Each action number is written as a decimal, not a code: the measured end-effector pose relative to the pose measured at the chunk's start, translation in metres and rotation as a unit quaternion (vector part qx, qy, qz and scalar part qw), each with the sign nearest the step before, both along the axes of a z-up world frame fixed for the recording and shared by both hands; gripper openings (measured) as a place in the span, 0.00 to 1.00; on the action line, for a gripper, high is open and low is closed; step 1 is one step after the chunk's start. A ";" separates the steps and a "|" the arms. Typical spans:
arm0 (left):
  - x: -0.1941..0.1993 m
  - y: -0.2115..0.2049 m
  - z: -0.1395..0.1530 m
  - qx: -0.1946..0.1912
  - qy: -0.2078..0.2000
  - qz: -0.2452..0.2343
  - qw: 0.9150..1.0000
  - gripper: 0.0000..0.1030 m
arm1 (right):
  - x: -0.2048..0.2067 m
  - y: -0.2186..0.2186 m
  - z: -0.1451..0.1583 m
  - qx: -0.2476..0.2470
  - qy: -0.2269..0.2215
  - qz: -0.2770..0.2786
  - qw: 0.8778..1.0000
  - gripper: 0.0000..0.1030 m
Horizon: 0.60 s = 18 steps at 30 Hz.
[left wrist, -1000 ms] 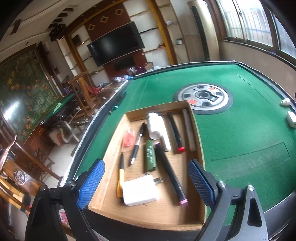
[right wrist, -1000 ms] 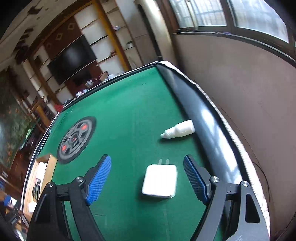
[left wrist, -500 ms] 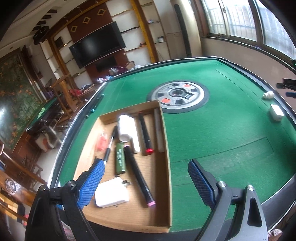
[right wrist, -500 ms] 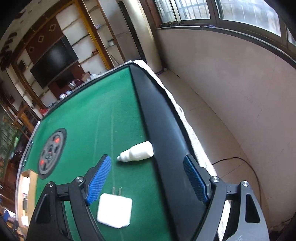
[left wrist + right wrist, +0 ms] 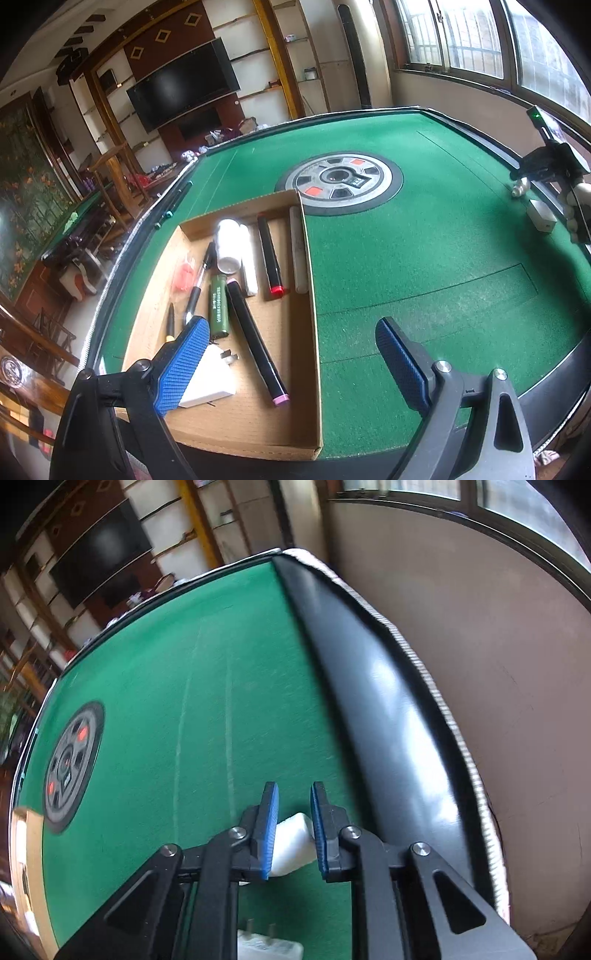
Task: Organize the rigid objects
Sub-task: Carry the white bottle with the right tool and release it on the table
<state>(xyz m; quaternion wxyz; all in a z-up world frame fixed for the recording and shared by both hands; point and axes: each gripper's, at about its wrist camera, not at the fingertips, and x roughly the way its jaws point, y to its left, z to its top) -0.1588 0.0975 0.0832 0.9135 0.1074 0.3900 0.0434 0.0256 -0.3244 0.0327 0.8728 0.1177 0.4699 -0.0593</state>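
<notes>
My right gripper (image 5: pixel 293 805) is shut on a small white bottle (image 5: pixel 291 843) near the right rim of the green table (image 5: pixel 184 701); a white charger (image 5: pixel 266 947) lies just behind it. From the left wrist view the right gripper (image 5: pixel 546 168), bottle (image 5: pixel 519 188) and charger (image 5: pixel 541 219) sit at the far right. My left gripper (image 5: pixel 291 363) is open and empty above the near end of a cardboard tray (image 5: pixel 258 421) that holds markers (image 5: pixel 256 339), pens, a green battery (image 5: pixel 218 308), a white roll (image 5: pixel 228 245) and a white charger (image 5: pixel 210 380).
A round grey and black hub (image 5: pixel 340 182) with red panels sits in the table's middle, just beyond the tray. A padded black rim (image 5: pixel 388 720) bounds the table, with a wall close on the right. Chairs and another table (image 5: pixel 74 221) stand at the left.
My right gripper moved forward past the charger and closed on the white bottle. My left gripper swung right, so the tray now sits at its left.
</notes>
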 end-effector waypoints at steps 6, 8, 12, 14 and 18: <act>-0.002 0.001 -0.002 -0.017 0.005 -0.005 1.000 0.91 | -0.022 0.073 -0.006 0.022 0.027 0.122 0.992 0.18; -0.003 0.002 -0.002 -0.027 0.007 -0.007 1.000 0.91 | -0.035 0.104 -0.007 0.028 0.031 0.175 0.984 0.18; -0.006 0.004 -0.003 -0.049 0.014 -0.013 0.999 0.91 | -0.069 0.164 -0.010 0.070 0.050 0.293 0.952 0.20; -0.010 0.005 -0.002 -0.058 0.014 -0.019 0.998 0.91 | -0.081 0.163 0.005 0.083 0.030 0.298 0.950 0.20; -0.013 0.008 -0.003 -0.081 0.013 -0.026 0.996 0.91 | -0.113 0.102 0.050 0.028 -0.061 0.171 0.983 0.67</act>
